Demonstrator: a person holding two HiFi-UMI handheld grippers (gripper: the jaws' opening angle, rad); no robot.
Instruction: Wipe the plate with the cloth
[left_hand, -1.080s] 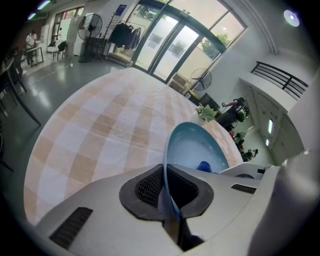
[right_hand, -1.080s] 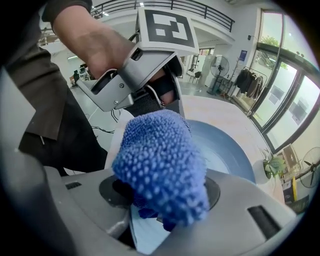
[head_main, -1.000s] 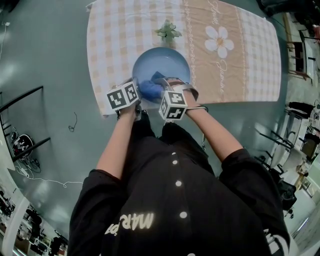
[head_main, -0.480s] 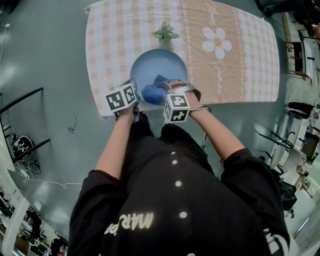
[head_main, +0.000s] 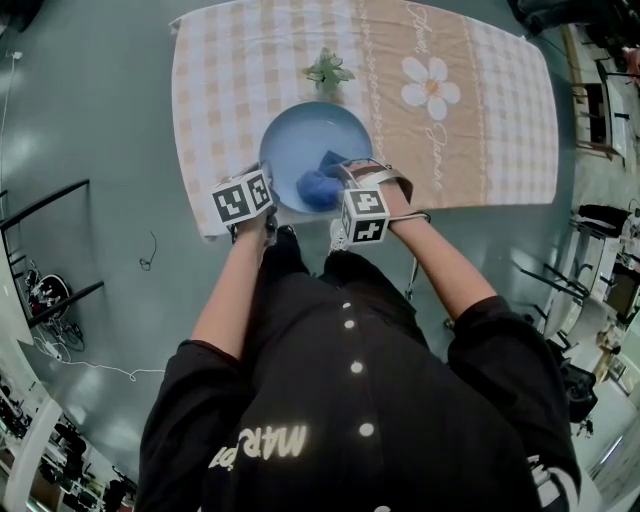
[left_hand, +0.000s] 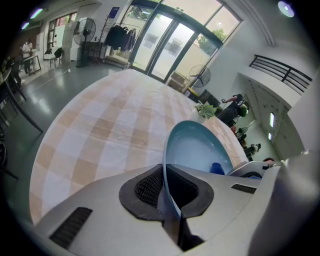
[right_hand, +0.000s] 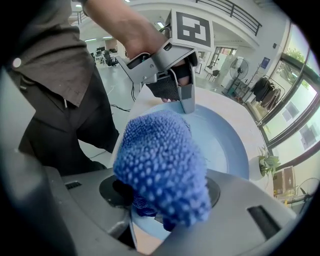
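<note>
Left gripper (left_hand: 167, 195) is clamped nearly shut on the near rim of the blue plate (left_hand: 197, 150). The rim is seen edge-on between its pads, and the dish extends ahead of the jaws. Right gripper (right_hand: 160, 202) is closed on the blue knobbly cloth (right_hand: 162, 165). The cloth is bunched at its jaw tips and pressed onto the plate's inner face, just right of the left gripper. The plate is seated on a checked tablecloth (head_main: 480, 100), with a small plant (head_main: 328, 70) beyond its far rim.

The plate (head_main: 300, 140) sits on the tablecloth (head_main: 480, 120), with the cloth (head_main: 318, 187) in its near part. A small plant (head_main: 328, 72) stands just behind the plate.
</note>
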